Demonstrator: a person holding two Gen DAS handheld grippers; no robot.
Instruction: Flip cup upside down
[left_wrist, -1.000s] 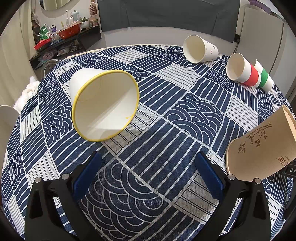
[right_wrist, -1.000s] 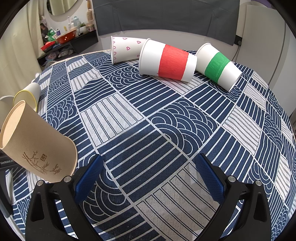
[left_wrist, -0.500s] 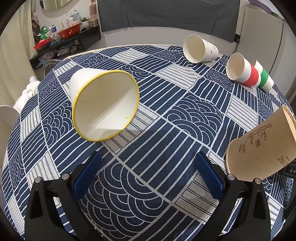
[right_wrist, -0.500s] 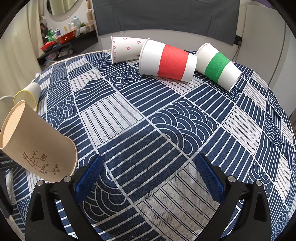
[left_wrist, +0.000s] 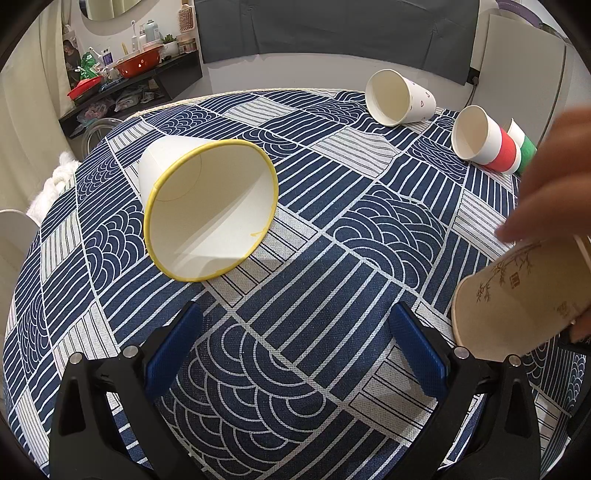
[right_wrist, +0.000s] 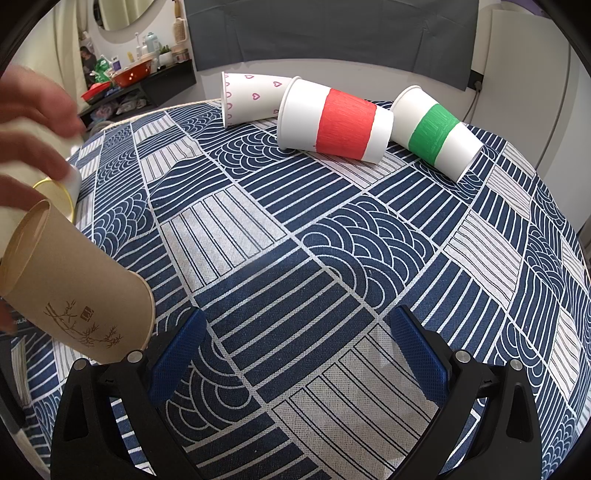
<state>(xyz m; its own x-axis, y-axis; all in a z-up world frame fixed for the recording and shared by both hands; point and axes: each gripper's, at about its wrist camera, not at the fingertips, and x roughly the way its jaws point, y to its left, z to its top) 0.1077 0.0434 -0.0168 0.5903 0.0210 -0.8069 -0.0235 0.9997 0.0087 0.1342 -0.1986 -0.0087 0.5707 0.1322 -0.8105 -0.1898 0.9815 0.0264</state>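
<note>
Several paper cups lie on their sides on the round table. A yellow-rimmed white cup (left_wrist: 210, 206) lies ahead of my open, empty left gripper (left_wrist: 295, 343), mouth toward me. A tan cup with a bamboo print (left_wrist: 524, 299) sits tilted between the two grippers, and a bare hand (left_wrist: 554, 177) reaches onto it. The tan cup (right_wrist: 74, 295) and the hand (right_wrist: 33, 122) also show in the right wrist view. My right gripper (right_wrist: 299, 347) is open and empty. A red-banded cup (right_wrist: 332, 120), a green-banded cup (right_wrist: 436, 133) and a heart-print cup (right_wrist: 251, 98) lie at the far side.
The table wears a navy and white patterned cloth (right_wrist: 332, 240). A shelf with bowls and bottles (left_wrist: 122, 74) stands at the back left. A grey sofa back (left_wrist: 332, 29) and a white panel (left_wrist: 517, 55) stand behind the table.
A bare hand has come into both views and reached onto the tan bamboo cup. Both grippers and the other cups have stayed where they were.
</note>
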